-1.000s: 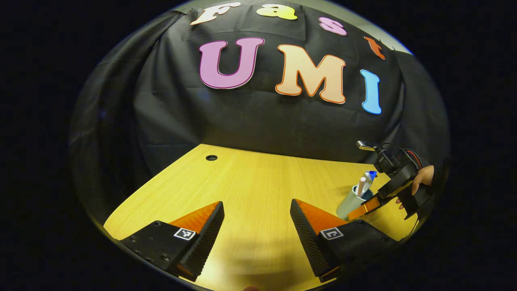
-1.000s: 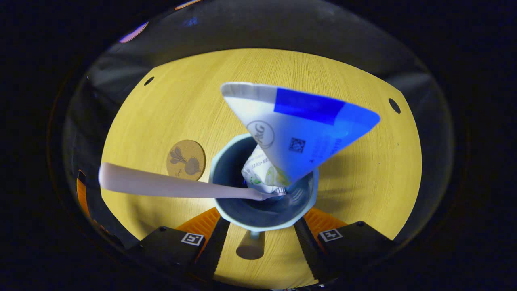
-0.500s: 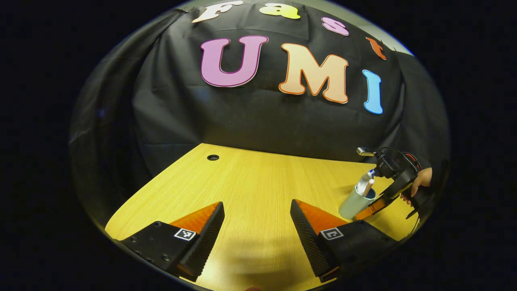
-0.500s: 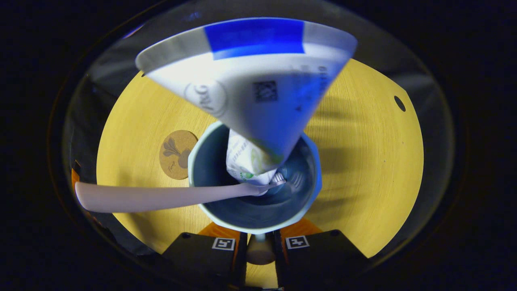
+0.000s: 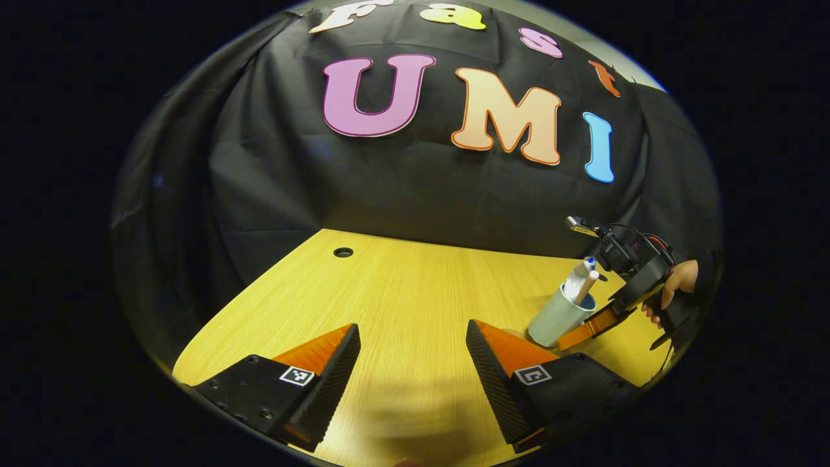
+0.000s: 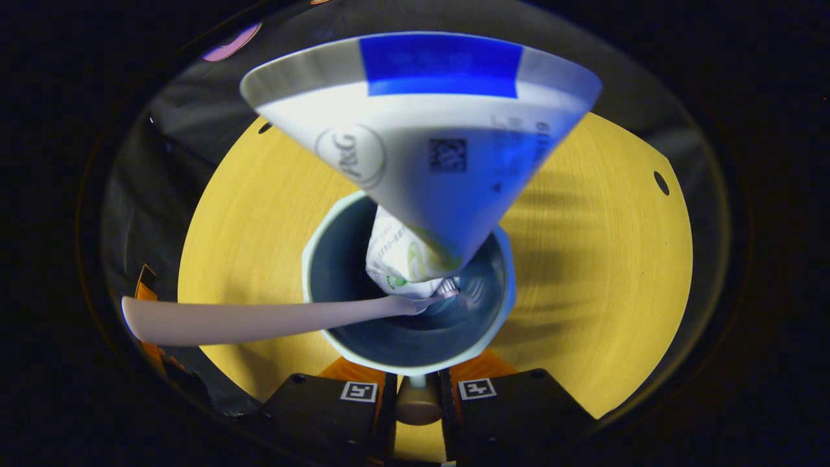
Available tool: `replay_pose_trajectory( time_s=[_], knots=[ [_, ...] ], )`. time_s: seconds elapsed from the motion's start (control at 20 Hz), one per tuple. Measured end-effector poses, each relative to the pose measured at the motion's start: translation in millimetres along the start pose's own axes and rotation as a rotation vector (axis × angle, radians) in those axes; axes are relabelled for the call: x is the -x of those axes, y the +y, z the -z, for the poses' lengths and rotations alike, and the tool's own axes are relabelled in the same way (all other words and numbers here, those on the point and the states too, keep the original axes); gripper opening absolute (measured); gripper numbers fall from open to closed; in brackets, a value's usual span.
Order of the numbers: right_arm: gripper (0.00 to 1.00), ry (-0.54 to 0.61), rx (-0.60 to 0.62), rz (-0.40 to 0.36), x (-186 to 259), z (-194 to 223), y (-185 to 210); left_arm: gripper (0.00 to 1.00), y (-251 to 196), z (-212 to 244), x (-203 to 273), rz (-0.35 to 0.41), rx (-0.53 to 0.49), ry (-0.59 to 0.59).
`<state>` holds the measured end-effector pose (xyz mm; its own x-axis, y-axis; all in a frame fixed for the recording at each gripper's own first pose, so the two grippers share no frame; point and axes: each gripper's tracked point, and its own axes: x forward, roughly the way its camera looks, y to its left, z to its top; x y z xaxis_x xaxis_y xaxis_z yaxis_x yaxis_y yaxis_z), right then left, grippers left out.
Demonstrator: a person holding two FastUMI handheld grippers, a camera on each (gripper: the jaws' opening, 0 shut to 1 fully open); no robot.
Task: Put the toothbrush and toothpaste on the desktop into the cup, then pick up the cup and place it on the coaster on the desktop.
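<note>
Pale blue-green cup, loaded, gripped by its handle by the right gripper (image 6: 415,395).
From the left gripper view we see the cup (image 5: 559,316) tilted, seemingly just above the yellow wooden desktop (image 5: 402,292), its long axis leaning right; our left gripper (image 5: 412,370) hangs wide open, empty, well apart. From the right gripper view we look down the cup (image 6: 408,285) at white toothpaste tube (image 6: 421,143) and pale toothbrush (image 6: 259,320); the coaster, we judge, lies hidden beneath.

Toothbrush (image 6: 259,321) and toothpaste (image 6: 421,162) stand in cup (image 6: 408,350), cup pinched by its handle between right gripper (image 6: 415,405) fingers over desk (image 5: 402,298), left gripper (image 5: 412,363) well to its left.
</note>
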<state>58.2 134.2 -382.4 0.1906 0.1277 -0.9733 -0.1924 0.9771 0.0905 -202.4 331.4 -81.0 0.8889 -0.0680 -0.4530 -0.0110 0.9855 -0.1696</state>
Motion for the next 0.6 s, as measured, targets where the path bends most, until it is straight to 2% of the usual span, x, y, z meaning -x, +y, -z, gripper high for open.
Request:
replay_pose_trajectory(
  time_s=[0.15, 0.2, 0.25, 0.3, 0.45, 0.5, 0.6],
  knots=[
    [0.31, 0.013, 0.023, -0.012, -9, -3, 24, 0.95, 12, 1, 2, -0.01, 0.011, 0.004],
    [0.27, 0.019, 0.034, -0.011, -12, -4, 33, 0.95, 15, 3, 4, -0.012, 0.015, 0.005],
    [0.31, 0.025, 0.046, -0.009, -17, -4, 39, 0.95, 19, 3, 5, -0.017, 0.018, 0.004],
    [0.27, 0.026, 0.052, -0.006, -20, -5, 44, 0.95, 22, 2, 6, -0.019, 0.02, 0.002],
    [0.27, 0.044, 0.062, 0.008, -25, -3, 53, 0.95, 27, 5, 7, -0.017, 0.033, 0.002],
    [0.31, 0.052, 0.069, 0.014, -30, -2, 55, 0.95, 26, 4, 6, -0.005, 0.039, 0.001],
    [0.32, 0.064, 0.073, 0.024, -40, -4, 61, 0.95, 23, 5, 2, 0.014, 0.047, 0.006]
  ],
)
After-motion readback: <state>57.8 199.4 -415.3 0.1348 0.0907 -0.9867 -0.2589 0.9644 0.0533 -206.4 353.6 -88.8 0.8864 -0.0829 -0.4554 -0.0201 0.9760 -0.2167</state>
